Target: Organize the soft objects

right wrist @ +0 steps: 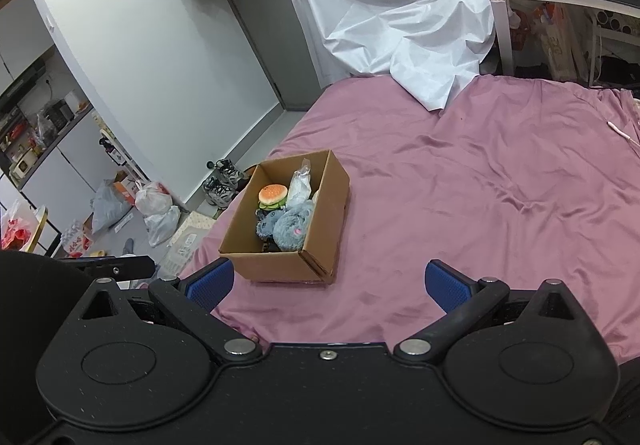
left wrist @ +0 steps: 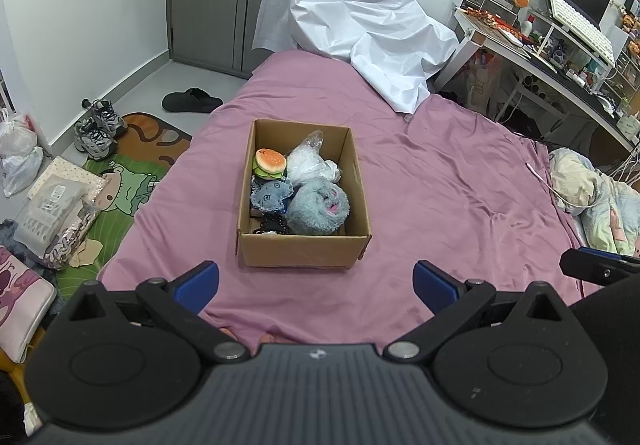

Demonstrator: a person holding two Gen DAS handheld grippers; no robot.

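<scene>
Toys already fill the cardboard box (left wrist: 304, 249) mid-bed (left wrist: 440, 205); left claw (left wrist: 316, 285) and right claw (right wrist: 328, 285) hover released. Sorting seems finished; next, withdraw.

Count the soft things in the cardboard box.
5 visible in the box: burger toy far left, clear plastic bag far right, blue-grey plush mid left, round fluffy blue plush near right, dark item near left. More may lie underneath.

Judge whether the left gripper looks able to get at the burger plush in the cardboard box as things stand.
Probably yes: the left gripper is open, the cardboard box has no lid, and the burger plush lies on top, uncovered, at its far left corner.
</scene>
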